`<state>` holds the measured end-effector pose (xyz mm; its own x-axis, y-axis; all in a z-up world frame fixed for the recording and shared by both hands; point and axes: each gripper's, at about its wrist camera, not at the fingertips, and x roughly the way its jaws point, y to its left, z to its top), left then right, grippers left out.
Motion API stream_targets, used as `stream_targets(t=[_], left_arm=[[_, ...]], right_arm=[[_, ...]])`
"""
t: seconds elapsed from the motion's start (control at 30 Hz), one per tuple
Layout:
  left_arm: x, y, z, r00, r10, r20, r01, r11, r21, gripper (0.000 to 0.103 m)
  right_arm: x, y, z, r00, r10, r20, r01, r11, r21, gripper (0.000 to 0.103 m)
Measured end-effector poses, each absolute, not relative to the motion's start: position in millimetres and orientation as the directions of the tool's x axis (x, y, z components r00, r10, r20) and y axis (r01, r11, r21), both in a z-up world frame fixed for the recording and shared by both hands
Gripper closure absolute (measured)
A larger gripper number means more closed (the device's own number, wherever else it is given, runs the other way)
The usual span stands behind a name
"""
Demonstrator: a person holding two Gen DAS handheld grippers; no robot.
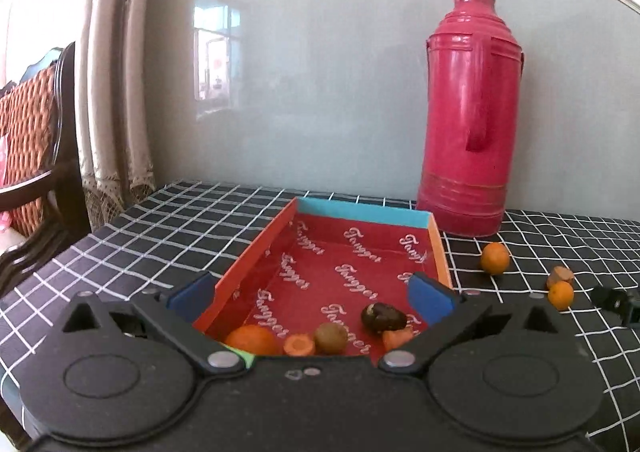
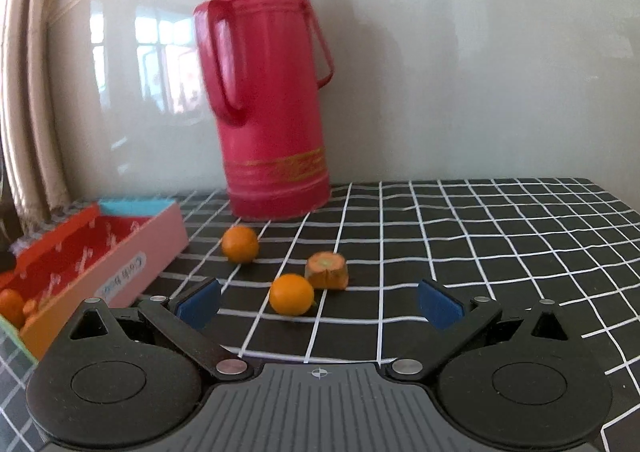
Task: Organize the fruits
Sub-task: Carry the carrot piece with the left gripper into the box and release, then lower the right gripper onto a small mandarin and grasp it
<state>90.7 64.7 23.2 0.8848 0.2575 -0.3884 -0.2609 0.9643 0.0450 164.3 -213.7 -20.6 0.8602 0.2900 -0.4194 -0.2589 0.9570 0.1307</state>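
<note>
right wrist view: the right gripper (image 2: 318,304) hangs low over the checked tablecloth (image 2: 480,236) with its blue pads (image 2: 438,308) spread wide and nothing between them; the nearest orange (image 2: 291,294) sits just ahead of the gap, a little left of centre, touching or almost touching a carrot stub (image 2: 327,270) behind it; a second orange (image 2: 240,244) lies further back, near the foot of the red flask (image 2: 272,92); the tray (image 2: 132,264) stands off to the left with its pink side facing this camera.

left wrist view: the left gripper (image 1: 310,292) also stands open and empty, poised over the near end of the tray (image 1: 248,252); inside lie an orange (image 1: 252,340), a cut carrot piece (image 1: 298,345), a greenish round fruit (image 1: 330,338), a dark brown lump (image 1: 383,317) and another carrot piece (image 1: 396,338).

risks, as a judgement: the round orange could roll off if one pad touches it first, since it sits off centre in the gap; closing there might also nudge the carrot stub, because the two are so close; a wide swing toward the tray could brush the tall flask and tip it.

hard to tell: the near ends of the tray and part of its contents are hidden behind the left gripper's body; the dark lump cannot be identified; a small black object (image 1: 616,302) at the right edge of the left view is cut off; the right view is slightly blurred, and the label on the tray's side is unreadable.
</note>
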Motion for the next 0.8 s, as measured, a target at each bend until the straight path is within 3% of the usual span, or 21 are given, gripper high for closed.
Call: stream_targets(t=[0.4,0.47,0.5,0.53,0.8], left_arm=[[97.0,72.0,15.9,0.876,0.271,-0.4,-0.273,0.961,0.054,0.006],[97.4,79.9,14.3,0.87,0.282,-0.404,-0.289,0.956,0.045,0.006],[97.5,83.7,13.5,0.868,0.287,-0.406,-0.296,0.954,0.041,0.006],[97.6,88.3,12.6,0.865,0.291,-0.41,-0.303,0.952,0.036,0.006],[97.1,103.8,9.3,0.858,0.301,-0.417,-0.322,0.947,0.021,0.006]], right_arm=[[186.3,-193.7,-25.3,0.847,0.255,-0.466,-0.27,0.962,0.036,0.0],[191.5,-189.7,-27.5,0.84,0.26,-0.476,-0.279,0.96,0.031,0.009],[194.5,-187.4,-29.2,0.832,0.262,-0.488,-0.284,0.958,0.032,0.024],[197.2,-185.3,-31.0,0.826,0.264,-0.498,-0.287,0.957,0.031,0.03],[211.2,-174.1,-37.5,0.811,0.256,-0.526,-0.294,0.956,0.011,0.03]])
